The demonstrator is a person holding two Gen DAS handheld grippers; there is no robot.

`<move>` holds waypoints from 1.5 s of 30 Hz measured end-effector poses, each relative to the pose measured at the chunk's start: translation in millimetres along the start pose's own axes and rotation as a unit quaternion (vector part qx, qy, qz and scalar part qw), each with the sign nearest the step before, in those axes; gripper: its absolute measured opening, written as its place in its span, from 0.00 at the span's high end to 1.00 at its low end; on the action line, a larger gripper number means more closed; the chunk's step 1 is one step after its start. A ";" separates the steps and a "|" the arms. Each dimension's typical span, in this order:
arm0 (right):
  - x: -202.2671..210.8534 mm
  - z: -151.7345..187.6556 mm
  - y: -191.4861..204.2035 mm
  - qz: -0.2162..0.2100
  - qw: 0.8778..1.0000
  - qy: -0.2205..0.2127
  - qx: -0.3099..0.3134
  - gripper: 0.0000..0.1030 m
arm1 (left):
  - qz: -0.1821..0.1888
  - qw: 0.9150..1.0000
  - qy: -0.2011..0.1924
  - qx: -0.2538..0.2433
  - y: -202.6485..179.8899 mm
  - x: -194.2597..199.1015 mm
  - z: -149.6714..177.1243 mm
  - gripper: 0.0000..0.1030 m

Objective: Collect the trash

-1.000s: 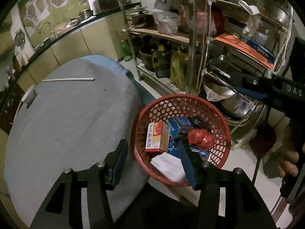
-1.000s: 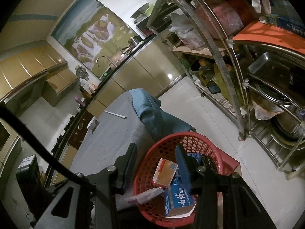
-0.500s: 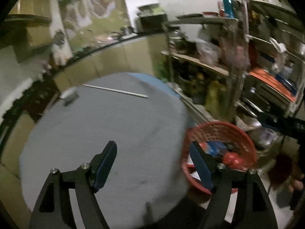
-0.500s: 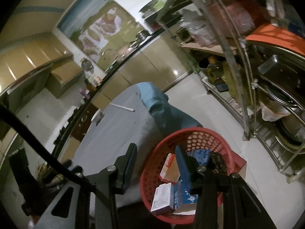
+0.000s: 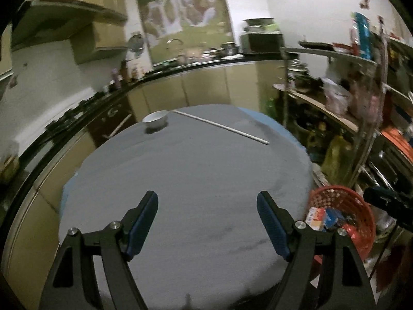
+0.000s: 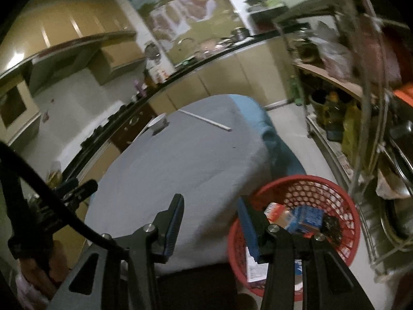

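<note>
My left gripper [image 5: 207, 215] hangs over the grey table [image 5: 196, 170] with its jaws spread wide and nothing between them. My right gripper [image 6: 210, 223] sits narrower, a clear gap between its blue pads, also empty, aimed at the table's near edge. The red basket [image 6: 343, 201] stands on the floor just beside the table, with an orange-and-white carton [image 6: 275, 210] and a blue box [image 6: 308, 218] inside. Far across the table lie a white bowl [image 5: 155, 119] and a thin white stick [image 5: 222, 127].
</note>
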State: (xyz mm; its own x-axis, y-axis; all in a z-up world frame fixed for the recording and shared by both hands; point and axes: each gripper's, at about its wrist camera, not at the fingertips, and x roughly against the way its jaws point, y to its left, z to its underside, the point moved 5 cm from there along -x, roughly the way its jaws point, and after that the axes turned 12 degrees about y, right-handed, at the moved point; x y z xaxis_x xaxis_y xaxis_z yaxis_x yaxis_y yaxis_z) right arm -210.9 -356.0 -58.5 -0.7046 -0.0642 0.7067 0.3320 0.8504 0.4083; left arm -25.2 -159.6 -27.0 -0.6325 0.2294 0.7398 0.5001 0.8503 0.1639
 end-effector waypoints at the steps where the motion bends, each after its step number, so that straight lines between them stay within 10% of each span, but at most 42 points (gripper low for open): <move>1: -1.1 -0.7 7.3 0.000 1.000 0.000 0.007 0.54 | -0.005 1.000 0.000 0.005 5.6 1.6 0.7 0.23; 23: -26.3 -9.1 165.8 0.009 0.989 0.006 0.148 0.52 | -0.091 0.991 -0.033 0.091 111.9 54.2 22.3 0.22; 45: -47.2 11.8 269.0 0.051 0.979 -0.004 0.199 0.52 | -0.099 0.983 -0.041 0.150 188.6 76.1 61.7 0.22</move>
State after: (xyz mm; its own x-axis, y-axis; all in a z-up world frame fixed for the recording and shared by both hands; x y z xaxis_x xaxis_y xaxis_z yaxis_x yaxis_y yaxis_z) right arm -95.7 -118.0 11.1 -0.6858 0.0333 0.7270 0.1313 0.9882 0.0786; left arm -15.6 47.5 19.9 -0.7516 0.0726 0.6556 0.1741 0.9805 0.0910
